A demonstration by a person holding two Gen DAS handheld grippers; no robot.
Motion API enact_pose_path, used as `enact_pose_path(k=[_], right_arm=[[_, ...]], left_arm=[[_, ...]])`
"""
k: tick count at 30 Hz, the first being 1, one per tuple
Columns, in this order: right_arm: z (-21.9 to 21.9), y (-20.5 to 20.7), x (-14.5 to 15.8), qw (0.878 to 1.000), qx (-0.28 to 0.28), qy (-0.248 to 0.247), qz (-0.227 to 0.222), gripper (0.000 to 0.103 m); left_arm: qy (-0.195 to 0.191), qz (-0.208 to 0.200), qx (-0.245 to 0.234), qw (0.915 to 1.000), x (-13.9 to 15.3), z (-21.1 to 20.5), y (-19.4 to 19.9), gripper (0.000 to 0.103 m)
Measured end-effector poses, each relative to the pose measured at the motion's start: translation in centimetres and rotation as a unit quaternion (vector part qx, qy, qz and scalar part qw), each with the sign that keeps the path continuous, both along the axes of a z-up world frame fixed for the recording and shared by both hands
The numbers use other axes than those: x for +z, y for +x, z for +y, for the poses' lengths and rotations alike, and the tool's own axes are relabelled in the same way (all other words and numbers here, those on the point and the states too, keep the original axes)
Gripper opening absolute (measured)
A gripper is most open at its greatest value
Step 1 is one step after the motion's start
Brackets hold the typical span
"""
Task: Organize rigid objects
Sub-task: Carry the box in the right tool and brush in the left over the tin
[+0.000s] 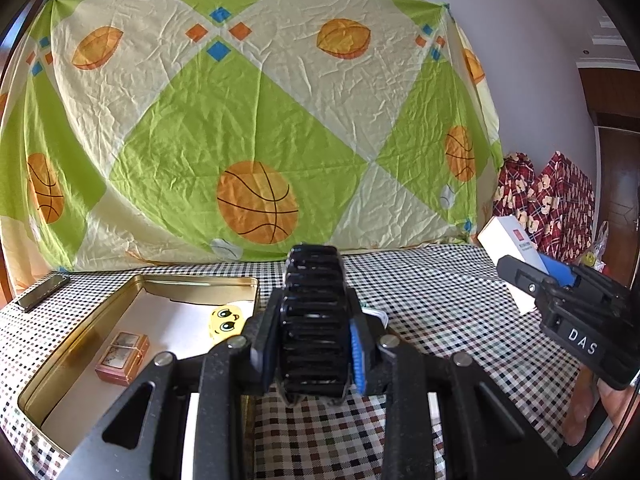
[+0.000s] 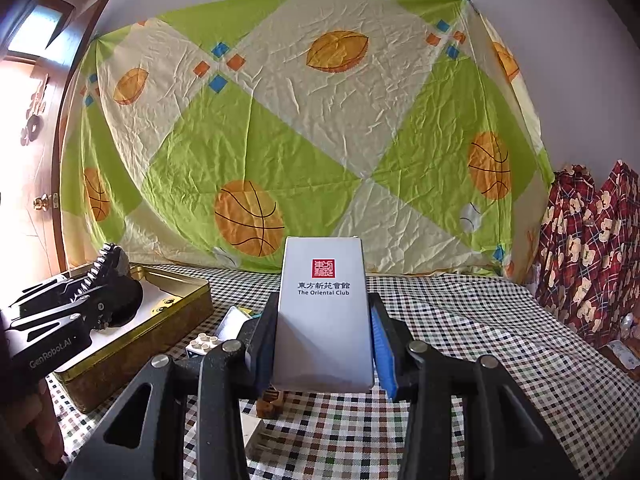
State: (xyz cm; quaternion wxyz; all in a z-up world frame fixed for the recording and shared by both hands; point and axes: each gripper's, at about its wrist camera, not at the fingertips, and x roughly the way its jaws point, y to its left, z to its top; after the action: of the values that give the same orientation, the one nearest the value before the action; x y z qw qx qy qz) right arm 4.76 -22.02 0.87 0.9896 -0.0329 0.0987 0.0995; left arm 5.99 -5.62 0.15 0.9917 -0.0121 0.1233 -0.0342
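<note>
In the left wrist view, the left gripper (image 1: 314,344) is clamped on a black ribbed object (image 1: 313,320) that looks like a comb or clip; its long axis runs forward along the fingers, its far end rising above the fingertips. Its lower end is hidden behind the fingers, so its exact kind is hard to tell. Beside it to the left lies an open gold tin (image 1: 80,344) on the checkered tablecloth (image 1: 440,320), holding a small pink box (image 1: 123,357) and a yellow cartoon-face item (image 1: 226,319), partly hidden by the gripper. In the right wrist view, the right gripper (image 2: 325,340) grips a white carton (image 2: 325,312) printed "The Oriental Club", standing upright between the fingers, its long axis pointing up and away. A white toy brick (image 2: 203,343) sits just left of the fingers, partly cut off.
</note>
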Motion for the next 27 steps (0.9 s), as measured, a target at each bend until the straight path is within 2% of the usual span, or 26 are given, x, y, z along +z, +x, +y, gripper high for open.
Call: enact_pose_path(k=[27], right_arm=[[5.3,-0.6,-0.2,0.998,0.056,-0.022,-0.008,0.044]], left_arm=[[-0.021,0.001,0.013,0.9997,-0.2,3.2,-1.0,0.027]])
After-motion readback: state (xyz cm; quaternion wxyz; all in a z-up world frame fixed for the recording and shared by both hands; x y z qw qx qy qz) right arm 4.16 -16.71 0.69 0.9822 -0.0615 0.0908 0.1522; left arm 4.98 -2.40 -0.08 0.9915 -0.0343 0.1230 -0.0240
